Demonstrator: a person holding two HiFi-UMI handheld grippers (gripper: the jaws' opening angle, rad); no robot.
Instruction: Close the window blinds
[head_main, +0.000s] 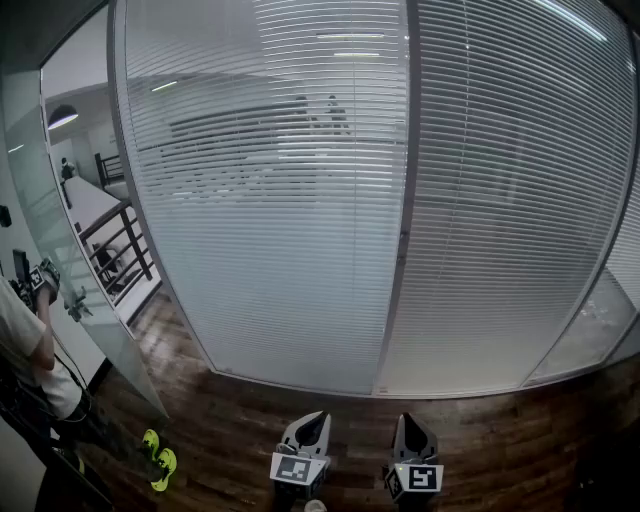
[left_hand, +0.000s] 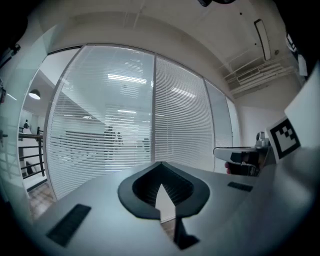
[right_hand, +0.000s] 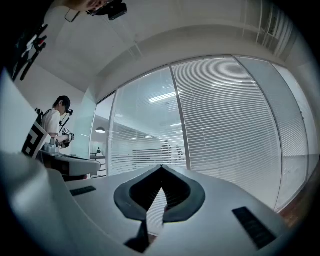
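Left hand: grey two-jaw left gripper (head_main: 316, 418) held about level, jaws pressed together, empty.
Right hand: matching right gripper (head_main: 408, 421) alongside, level, jaws pressed together, empty.
Task item: white slatted window blinds (head_main: 270, 200) ahead, well apart from both.
Surface: dark wood-plank floor (head_main: 230, 420).

Grey left gripper (head_main: 316, 418), grey right gripper (head_main: 406, 420), black ribbed pads (left_hand: 176, 189), square-marker cubes (head_main: 297, 467)

Two grippers: left gripper (head_main: 318, 418) and right gripper (head_main: 408, 420), each with one marker cube (head_main: 297, 468). Three glazed panes carry window blinds (head_main: 270, 220): two wide, one narrow at the far right edge. One person (head_main: 30, 360) wears two yellow shoes (head_main: 158, 462).
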